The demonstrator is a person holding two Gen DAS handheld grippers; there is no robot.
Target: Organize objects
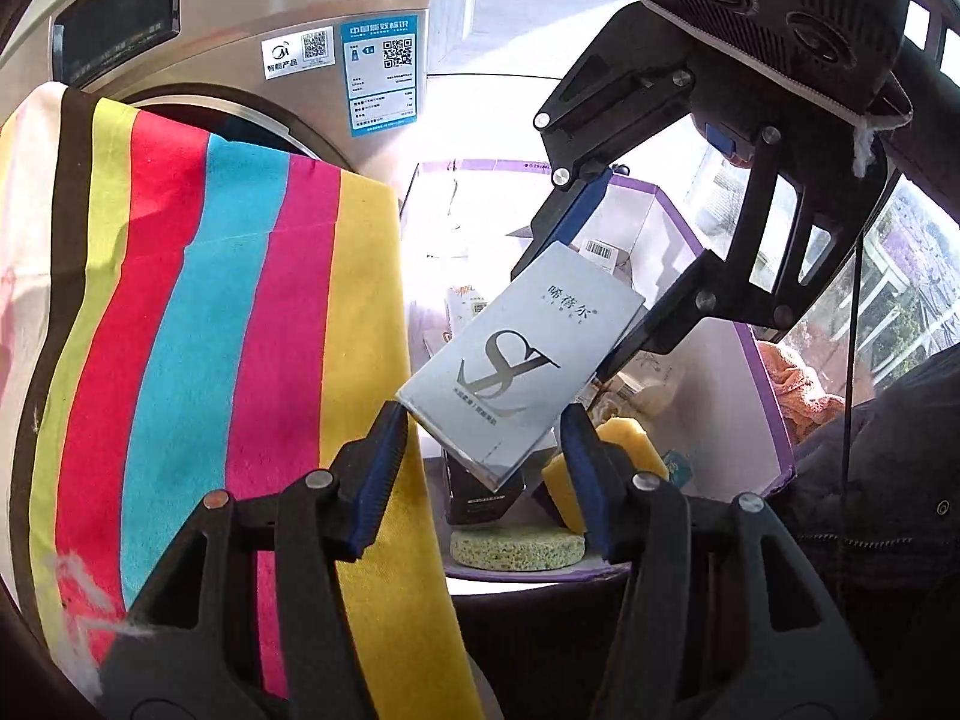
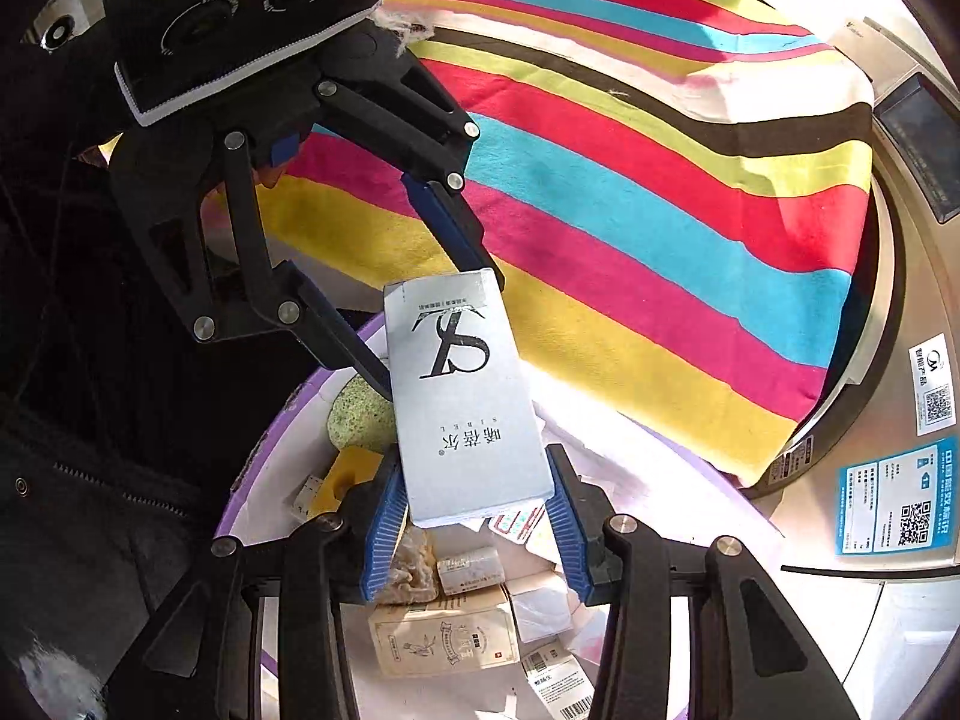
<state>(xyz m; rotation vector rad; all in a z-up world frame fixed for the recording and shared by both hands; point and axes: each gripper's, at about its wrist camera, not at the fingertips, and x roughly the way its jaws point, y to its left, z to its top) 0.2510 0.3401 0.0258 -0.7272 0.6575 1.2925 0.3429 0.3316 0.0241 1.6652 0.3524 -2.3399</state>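
A washer (image 1: 240,12) with a champagne-coloured front filled the upper left of my left view, and a striped cloth (image 1: 198,324) hung over its door opening, bright in sun. Beside it stood a purple-edged bin (image 1: 771,396) with white inner walls, holding sponges and small packets.

The grey box (image 1: 516,360) hung over that bin, near the middle of both views, slanted. My right gripper (image 2: 474,510) was clenched on it: in the right view, at lower centre, both blue pads pressed the box's short end. My left gripper (image 1: 480,456) reached for the other end at lower centre of the left view. Its left pad touched the box's corner, while its right pad stood just beside the edge; I could not tell whether that side pressed, so I would not call it a grip.

The left view showed a round green sponge (image 1: 517,549) lying on the bin floor under the box, with a yellow sponge (image 1: 624,450) behind my right finger. The right view showed more of the bin: a beige packet (image 2: 444,636) and labelled cartons (image 2: 555,678) at the bottom. A dark sleeve (image 2: 90,510) filled its left edge.
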